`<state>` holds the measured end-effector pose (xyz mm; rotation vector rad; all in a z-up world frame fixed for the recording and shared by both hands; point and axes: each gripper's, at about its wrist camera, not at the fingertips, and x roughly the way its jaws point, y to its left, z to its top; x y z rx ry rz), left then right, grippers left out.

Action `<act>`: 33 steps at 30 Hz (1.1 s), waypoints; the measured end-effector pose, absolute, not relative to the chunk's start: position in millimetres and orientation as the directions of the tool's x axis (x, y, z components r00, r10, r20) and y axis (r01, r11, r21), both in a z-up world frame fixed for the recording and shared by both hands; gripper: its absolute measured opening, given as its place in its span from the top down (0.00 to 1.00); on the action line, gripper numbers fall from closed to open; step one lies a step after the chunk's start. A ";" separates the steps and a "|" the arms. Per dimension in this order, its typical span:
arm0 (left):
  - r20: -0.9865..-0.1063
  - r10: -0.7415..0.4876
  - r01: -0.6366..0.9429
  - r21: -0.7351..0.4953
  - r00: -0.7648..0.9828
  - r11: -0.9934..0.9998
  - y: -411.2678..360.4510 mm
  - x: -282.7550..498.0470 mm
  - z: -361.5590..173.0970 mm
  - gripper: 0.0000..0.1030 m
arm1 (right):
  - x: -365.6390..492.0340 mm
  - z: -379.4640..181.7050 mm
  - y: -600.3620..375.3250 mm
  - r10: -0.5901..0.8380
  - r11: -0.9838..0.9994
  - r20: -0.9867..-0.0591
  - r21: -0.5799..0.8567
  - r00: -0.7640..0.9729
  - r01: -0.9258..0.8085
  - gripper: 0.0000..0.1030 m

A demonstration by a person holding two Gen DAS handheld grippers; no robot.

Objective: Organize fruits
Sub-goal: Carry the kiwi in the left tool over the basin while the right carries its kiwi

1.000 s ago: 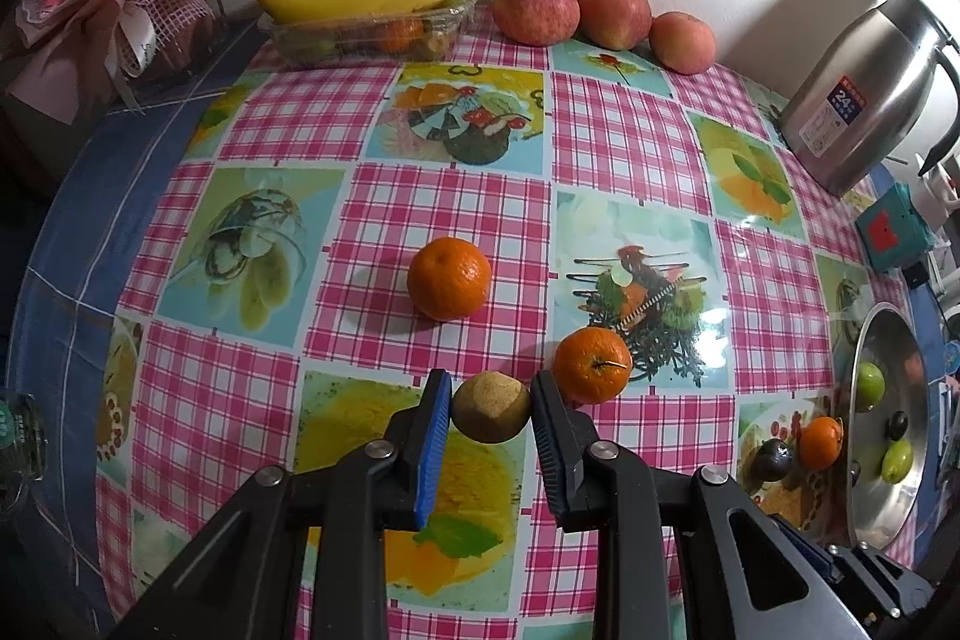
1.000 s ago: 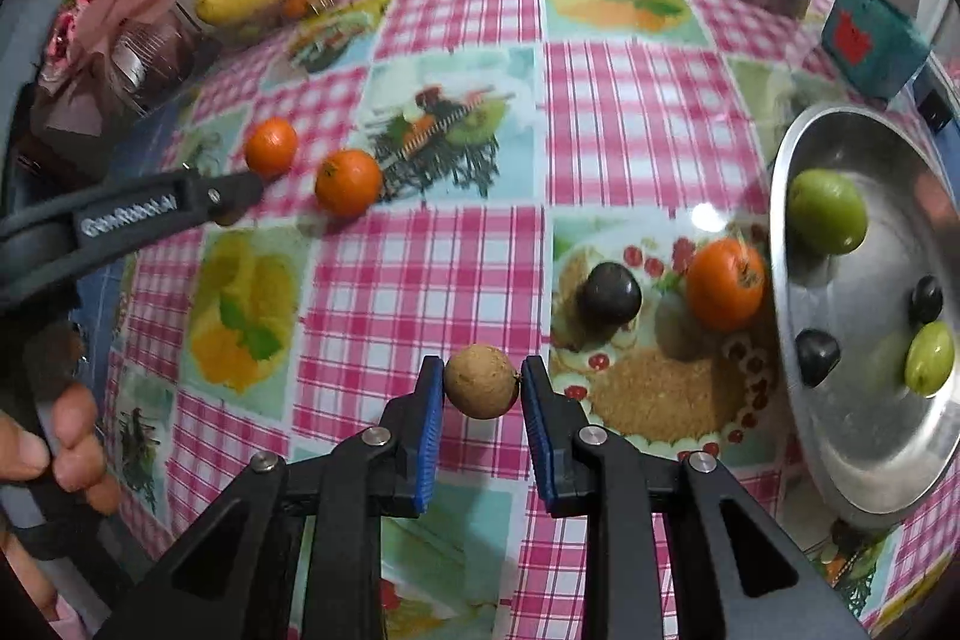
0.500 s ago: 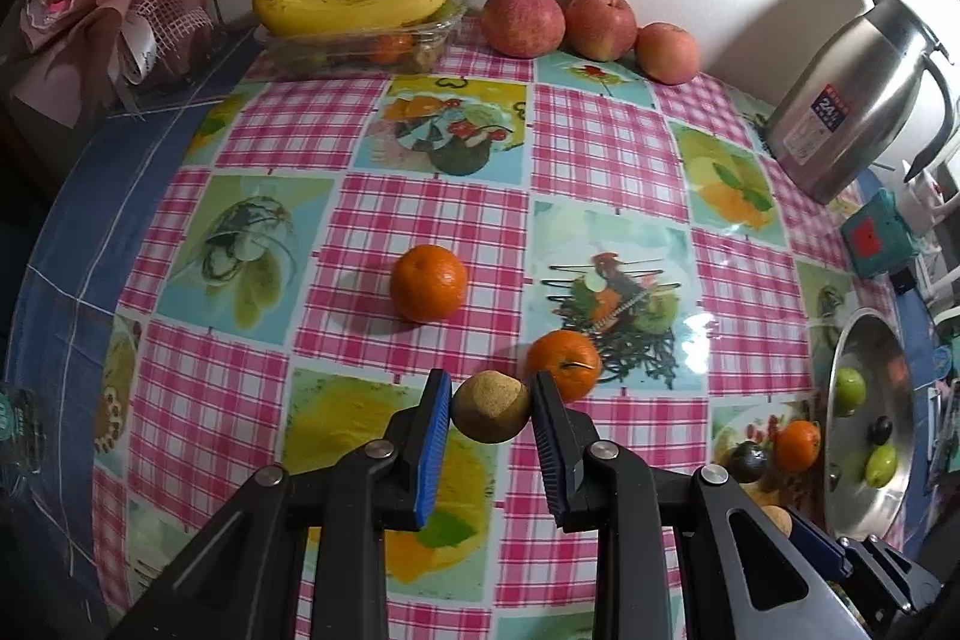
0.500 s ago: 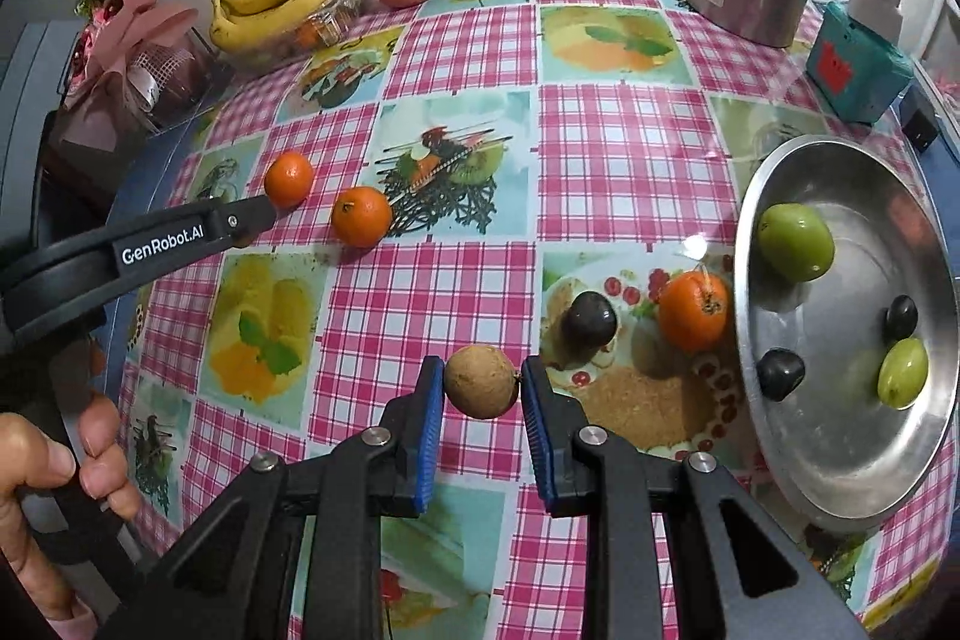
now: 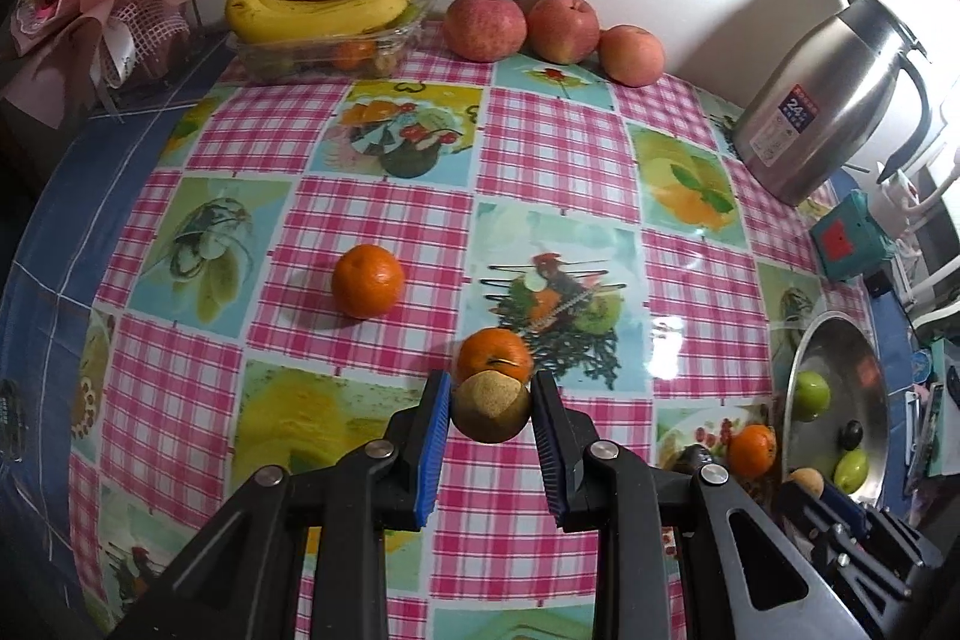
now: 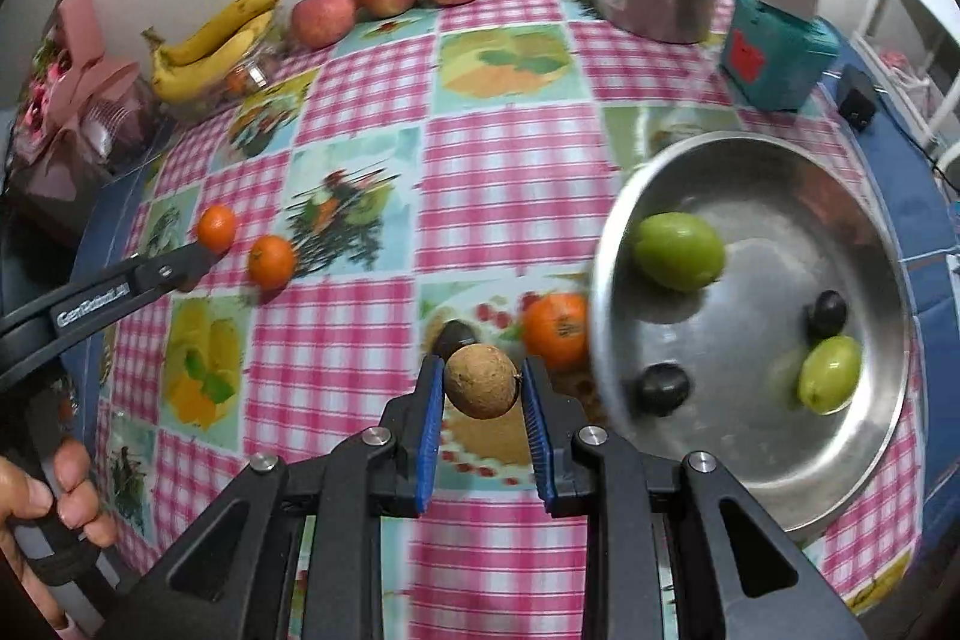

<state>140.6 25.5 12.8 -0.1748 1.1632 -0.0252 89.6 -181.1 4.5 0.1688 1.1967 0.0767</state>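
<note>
Each gripper is clamped on 1 brown fruit. The left gripper (image 5: 491, 403) holds its brown fruit (image 5: 491, 407) above the desk (image 5: 558, 160), just in front of an orange (image 5: 495, 353). The right gripper (image 6: 481, 388) holds the other brown fruit (image 6: 481, 381) beside the steel bowl (image 6: 780, 490), where 2 green and 2 dark fruits lie. To do this step well, I think the right one should go over the rim before letting go, low enough that the fruit does not bounce. Compared with 0.5 s ago, the bowl is nearer to the right gripper, and the left one has come closer to the orange.
</note>
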 end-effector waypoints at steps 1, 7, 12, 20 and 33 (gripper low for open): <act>-0.911 -0.110 -0.070 -0.150 0.398 0.986 23.5 140.5 13.0 0.72 | 89.3 4.7 -186.6 0.136 0.986 -0.920 0.162 0.367 0.041 0.74; -0.912 -0.123 -0.055 -0.157 0.391 0.986 4.4 138.7 12.8 0.72 | 86.6 10.0 -223.8 0.095 0.983 -0.917 0.149 0.389 0.110 0.74; -0.913 -0.132 -0.020 -0.151 0.386 0.988 -20.3 136.4 14.2 0.72 | 84.7 11.1 -254.9 0.077 0.972 -0.914 0.158 0.398 0.175 0.74; -0.915 -0.149 0.115 -0.114 0.375 0.987 -85.8 128.7 16.3 0.72 | 76.9 11.8 -299.8 0.040 0.954 -0.913 0.156 0.405 0.258 0.74; -0.909 -0.229 0.338 -0.106 0.348 0.935 -193.5 108.9 15.4 0.72 | 64.8 12.3 -358.7 0.021 0.921 -0.906 0.182 0.422 0.345 0.74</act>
